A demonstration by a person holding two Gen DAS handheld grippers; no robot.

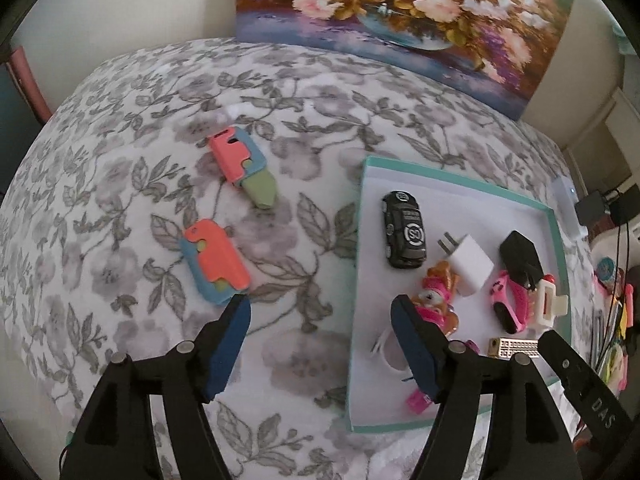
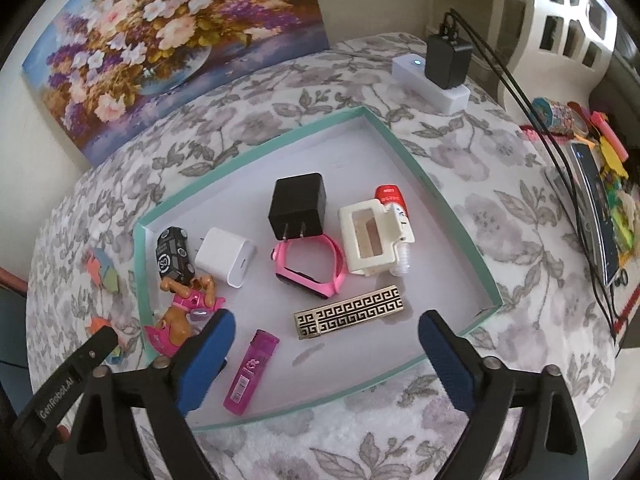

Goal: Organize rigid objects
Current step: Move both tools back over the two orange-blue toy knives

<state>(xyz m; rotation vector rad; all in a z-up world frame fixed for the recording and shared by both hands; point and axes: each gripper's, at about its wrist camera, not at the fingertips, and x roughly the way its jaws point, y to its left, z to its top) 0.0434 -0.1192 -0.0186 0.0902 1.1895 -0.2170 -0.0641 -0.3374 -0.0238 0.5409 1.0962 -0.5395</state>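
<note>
— Coral and blue, those two folding toys [image 1: 215, 266] [image 1: 244, 170]: they lie out on the flowered bedspread [image 1: 120, 168], left of the teal-rimmed tray [image 1: 460, 178] that already holds the toy car [image 1: 404, 234], chargers and the rest.

— So the step in hand looks like gathering the stragglers?

— I'd judge so. The left gripper [image 1: 320, 314] hovers spread wide, holding nothing, one pad just beside the nearer toy. The right gripper [image 2: 326, 330] hangs over the tray, fingers also released and empty.

— How does the nearer toy lie?

— Flat, long axis running diagonally, from upper left to lower right in the left wrist view. The next move likely calls for shifting left and closing across its narrow width.
</note>
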